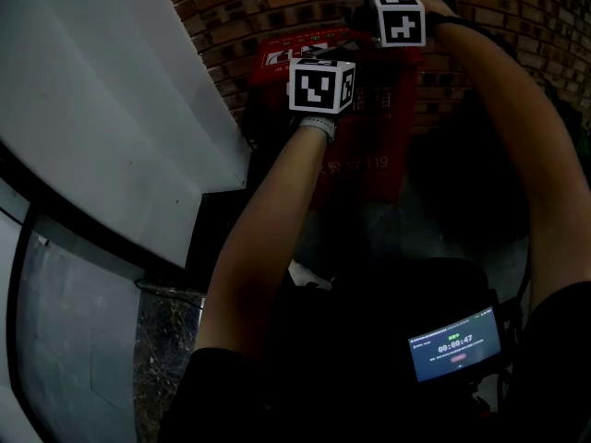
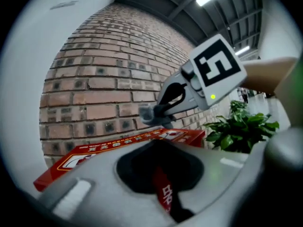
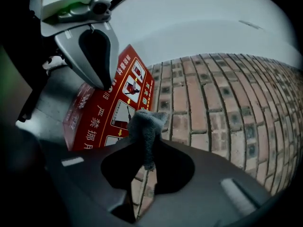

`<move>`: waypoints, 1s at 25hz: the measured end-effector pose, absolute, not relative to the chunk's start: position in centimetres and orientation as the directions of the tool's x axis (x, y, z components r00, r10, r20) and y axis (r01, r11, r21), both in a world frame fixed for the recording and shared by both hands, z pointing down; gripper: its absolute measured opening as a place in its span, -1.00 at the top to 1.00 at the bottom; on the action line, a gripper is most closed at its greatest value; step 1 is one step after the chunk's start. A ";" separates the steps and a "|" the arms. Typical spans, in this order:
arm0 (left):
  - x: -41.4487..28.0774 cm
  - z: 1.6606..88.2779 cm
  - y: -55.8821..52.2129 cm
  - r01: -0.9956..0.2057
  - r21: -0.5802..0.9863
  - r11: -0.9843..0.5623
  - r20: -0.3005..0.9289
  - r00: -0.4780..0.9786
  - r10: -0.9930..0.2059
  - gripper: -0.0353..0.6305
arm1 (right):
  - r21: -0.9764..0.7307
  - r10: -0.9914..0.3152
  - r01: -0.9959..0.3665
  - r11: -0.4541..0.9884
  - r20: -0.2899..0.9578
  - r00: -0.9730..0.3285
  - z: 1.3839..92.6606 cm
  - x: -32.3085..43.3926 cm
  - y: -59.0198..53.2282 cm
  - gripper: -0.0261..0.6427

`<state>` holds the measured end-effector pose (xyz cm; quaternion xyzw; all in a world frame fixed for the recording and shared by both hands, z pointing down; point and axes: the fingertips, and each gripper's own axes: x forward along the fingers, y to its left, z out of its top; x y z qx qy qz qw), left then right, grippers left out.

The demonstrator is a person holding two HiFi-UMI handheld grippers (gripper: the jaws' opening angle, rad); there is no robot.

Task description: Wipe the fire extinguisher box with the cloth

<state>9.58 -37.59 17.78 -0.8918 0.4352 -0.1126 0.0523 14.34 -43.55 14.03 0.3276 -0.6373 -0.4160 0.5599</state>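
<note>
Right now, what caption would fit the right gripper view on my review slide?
Right gripper pinches the cloth by the red box, brick wall behind.

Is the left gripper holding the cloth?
No: the grey cloth is pinched in the right gripper; the left gripper grips nothing.

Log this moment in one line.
right claw: shut on cloth | cloth: over fire extinguisher box top, near brick wall | left claw: shut, empty, at box top
</note>
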 end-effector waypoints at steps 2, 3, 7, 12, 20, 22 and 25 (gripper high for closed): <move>9.9 17.9 -37.7 -0.755 -0.213 -0.620 0.149 0.602 -0.784 0.88 | 0.895 -0.882 0.050 0.444 0.446 -0.153 14.7 14.4 -44.8 0.78; 10.2 17.8 -37.7 -0.750 -0.213 -0.627 0.142 0.611 -0.779 0.88 | 0.894 -0.881 0.049 0.446 0.448 -0.150 15.0 14.4 -45.5 0.78; 10.5 17.8 -38.0 -0.739 -0.200 -0.644 0.131 0.631 -0.765 0.88 | 0.889 -0.879 0.044 0.455 0.457 -0.138 16.8 14.2 -48.2 0.78; 10.4 18.0 -38.1 -0.744 -0.193 -0.639 0.110 0.631 -0.768 0.88 | 0.893 -0.889 0.034 0.448 0.449 -0.088 18.2 14.9 -51.5 0.78; 10.3 17.5 -38.0 -0.722 -0.161 -0.673 0.065 0.673 -0.737 0.88 | 0.882 -0.879 0.022 0.471 0.471 -0.072 19.8 15.3 -53.7 0.79; 10.4 17.4 -38.1 -0.720 -0.166 -0.674 0.057 0.675 -0.735 0.88 | 0.878 -0.875 0.022 0.478 0.479 -0.079 19.9 15.1 -53.3 0.80; 10.3 17.4 -38.1 -0.724 -0.170 -0.668 0.052 0.671 -0.740 0.88 | 0.872 -0.868 0.020 0.488 0.488 -0.091 20.0 14.9 -52.4 0.81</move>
